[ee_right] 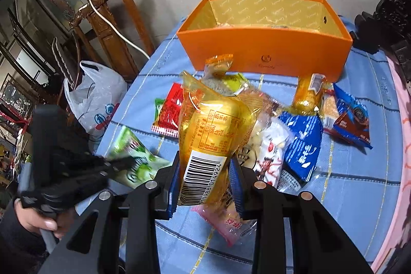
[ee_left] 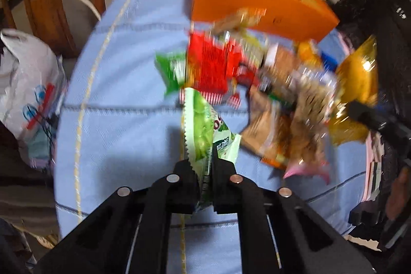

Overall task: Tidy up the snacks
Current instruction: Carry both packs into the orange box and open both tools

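My left gripper (ee_left: 204, 171) is shut on a green snack packet (ee_left: 203, 130), held above the blue cloth; it also shows in the right wrist view (ee_right: 136, 158). My right gripper (ee_right: 205, 179) is shut on a yellow packet with a barcode (ee_right: 205, 135), seen too at the right of the left wrist view (ee_left: 357, 84). An open orange box (ee_right: 264, 48) stands at the back of the table, also in the left wrist view (ee_left: 257, 1). A pile of snack packets (ee_right: 282, 135) lies in front of it, including a red packet (ee_right: 169, 109) and a blue packet (ee_right: 303, 143).
A blue checked cloth (ee_right: 346, 209) covers the table. A white plastic bag (ee_right: 97, 99) sits off the table's left edge by a carved wooden chair (ee_right: 110, 25) with a white cable. A dark carved chair (ee_right: 393, 17) stands at the right.
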A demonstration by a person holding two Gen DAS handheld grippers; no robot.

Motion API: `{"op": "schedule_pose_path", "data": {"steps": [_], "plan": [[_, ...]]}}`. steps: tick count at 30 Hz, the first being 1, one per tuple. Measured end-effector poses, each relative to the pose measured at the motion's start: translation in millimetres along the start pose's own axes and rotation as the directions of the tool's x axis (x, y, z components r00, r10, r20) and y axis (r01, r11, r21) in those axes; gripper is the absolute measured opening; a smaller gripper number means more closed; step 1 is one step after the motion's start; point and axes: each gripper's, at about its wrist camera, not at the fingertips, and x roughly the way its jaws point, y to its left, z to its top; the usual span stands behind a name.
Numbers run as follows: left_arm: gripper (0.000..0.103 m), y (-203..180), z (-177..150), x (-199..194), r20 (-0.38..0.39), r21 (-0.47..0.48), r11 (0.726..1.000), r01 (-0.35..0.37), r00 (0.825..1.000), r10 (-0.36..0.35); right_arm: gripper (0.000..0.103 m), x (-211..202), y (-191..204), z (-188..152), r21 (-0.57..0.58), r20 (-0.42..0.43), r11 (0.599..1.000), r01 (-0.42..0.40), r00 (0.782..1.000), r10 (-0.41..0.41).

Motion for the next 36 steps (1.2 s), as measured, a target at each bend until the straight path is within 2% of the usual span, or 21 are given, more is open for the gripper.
{"op": "schedule_pose_path", "data": {"steps": [5,8,11,14,18,23,24,25,26,27,28,29,31,34,36], "plan": [[0.007,-10,51,-35,0.107,0.055,0.998,0.003,0.994,-0.009,0.034,-17,-7,28,-0.018,0.074,1.000,0.025,0.997,-0.024],[0.007,-20,97,-49,0.172,0.096,0.995,0.006,0.985,-0.023,0.034,-28,-19,56,-0.013,0.135,0.999,0.049,0.990,-0.046],[0.007,-35,145,-53,0.224,0.115,0.993,0.022,0.973,-0.048,0.034,-35,-39,93,0.010,0.197,0.996,0.087,0.977,-0.087],[0.007,-59,201,-41,0.267,0.122,0.992,0.013,0.963,-0.045,0.034,-31,-62,131,0.040,0.243,0.992,0.117,0.962,-0.123],[0.007,-80,256,-8,0.248,0.098,0.995,0.032,0.967,-0.056,0.034,-5,-97,172,0.078,0.243,0.986,0.145,0.957,-0.160],[0.009,-91,286,46,0.195,0.079,0.997,0.011,0.981,-0.026,0.035,48,-139,196,0.124,0.182,0.977,0.171,0.964,-0.192],[0.013,-91,289,57,0.185,0.071,0.997,0.010,0.983,-0.023,0.037,60,-145,197,0.140,0.163,0.974,0.177,0.966,-0.199],[0.022,-91,289,62,0.180,0.064,0.998,0.004,0.984,-0.016,0.039,69,-151,197,0.158,0.140,0.969,0.192,0.967,-0.215],[0.061,-90,288,70,0.168,0.054,0.999,-0.007,0.986,-0.002,0.051,77,-157,196,0.189,0.118,0.956,0.225,0.961,-0.250],[0.084,-90,285,71,0.179,0.059,0.998,-0.016,0.984,0.005,0.068,78,-160,192,0.212,0.118,0.944,0.251,0.953,-0.280],[0.088,-92,279,66,0.218,0.077,0.996,-0.035,0.976,0.018,0.073,75,-162,188,0.231,0.141,0.937,0.262,0.944,-0.299],[0.090,-95,272,58,0.281,0.111,0.991,-0.076,0.959,0.042,0.079,66,-162,181,0.244,0.189,0.937,0.249,0.936,-0.298],[0.094,-97,263,48,0.325,0.162,0.977,-0.140,0.942,0.081,0.081,56,-162,169,0.255,0.204,0.941,0.224,0.938,-0.279],[0.094,-87,250,40,0.295,0.178,0.972,-0.156,0.951,0.098,0.083,38,-165,145,0.298,0.214,0.937,0.180,0.945,-0.249],[0.094,-78,236,34,0.283,0.167,0.973,-0.157,0.953,0.105,0.090,26,-162,127,0.312,0.211,0.934,0.177,0.945,-0.250]]}}
